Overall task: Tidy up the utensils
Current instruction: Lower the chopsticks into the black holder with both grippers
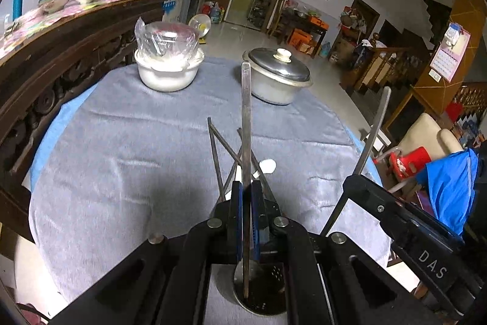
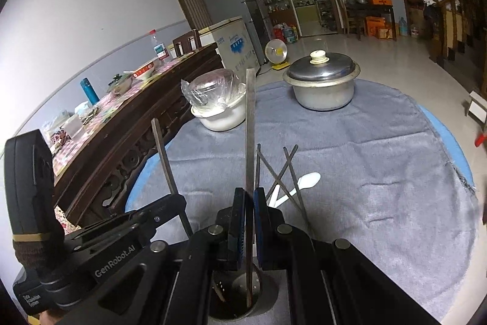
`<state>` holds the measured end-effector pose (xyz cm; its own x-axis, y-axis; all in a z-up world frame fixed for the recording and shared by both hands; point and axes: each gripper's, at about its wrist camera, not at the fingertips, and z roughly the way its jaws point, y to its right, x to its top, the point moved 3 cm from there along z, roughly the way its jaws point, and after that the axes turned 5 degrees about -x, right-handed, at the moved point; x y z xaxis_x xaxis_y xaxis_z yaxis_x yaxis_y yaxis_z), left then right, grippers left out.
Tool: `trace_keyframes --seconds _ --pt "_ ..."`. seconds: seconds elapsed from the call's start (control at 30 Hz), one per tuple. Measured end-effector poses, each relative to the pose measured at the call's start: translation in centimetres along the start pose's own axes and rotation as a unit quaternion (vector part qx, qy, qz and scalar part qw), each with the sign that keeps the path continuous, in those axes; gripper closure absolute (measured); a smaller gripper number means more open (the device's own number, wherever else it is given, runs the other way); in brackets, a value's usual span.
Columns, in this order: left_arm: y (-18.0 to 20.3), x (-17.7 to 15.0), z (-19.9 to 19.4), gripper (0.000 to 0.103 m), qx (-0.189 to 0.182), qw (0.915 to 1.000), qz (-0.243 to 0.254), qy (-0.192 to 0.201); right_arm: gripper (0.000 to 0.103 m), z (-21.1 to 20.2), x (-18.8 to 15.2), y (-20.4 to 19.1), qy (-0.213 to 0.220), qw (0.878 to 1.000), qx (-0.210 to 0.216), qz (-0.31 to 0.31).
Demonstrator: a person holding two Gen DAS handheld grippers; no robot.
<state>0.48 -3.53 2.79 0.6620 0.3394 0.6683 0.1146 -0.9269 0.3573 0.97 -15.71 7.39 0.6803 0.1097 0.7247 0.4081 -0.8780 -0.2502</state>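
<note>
Here, a metal utensil handle (image 1: 246,118) is clamped in the left gripper (image 1: 246,191) and another (image 2: 250,130) in the right gripper (image 2: 249,197), both lowered into the perforated steel holder (image 1: 261,294). The holder could be tipped if the handles collide; chopsticks (image 2: 274,172) and a white spoon (image 2: 304,181) remain on the cloth.

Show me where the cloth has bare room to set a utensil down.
Bare cloth left of the crossed chopsticks, below the white bowl; more right of the white spoon, below the lidded pot. Crowded around the chopsticks and holder.

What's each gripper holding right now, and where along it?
Left gripper and right gripper each pinch a metal chopstick near its lower half, tip over the holder.
</note>
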Motion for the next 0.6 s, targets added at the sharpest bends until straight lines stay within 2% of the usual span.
trace_keyframes --seconds 0.17,0.6 --pt "0.4 -0.2 -0.9 0.098 -0.001 0.9999 0.009 0.007 0.096 0.0 -0.8 0.2 -0.007 1.0 -0.002 -0.006" --pt "-0.3 -2.5 -0.4 0.098 -0.013 0.9998 -0.002 -0.016 0.096 -0.3 -2.9 0.0 -0.014 1.0 0.004 -0.018"
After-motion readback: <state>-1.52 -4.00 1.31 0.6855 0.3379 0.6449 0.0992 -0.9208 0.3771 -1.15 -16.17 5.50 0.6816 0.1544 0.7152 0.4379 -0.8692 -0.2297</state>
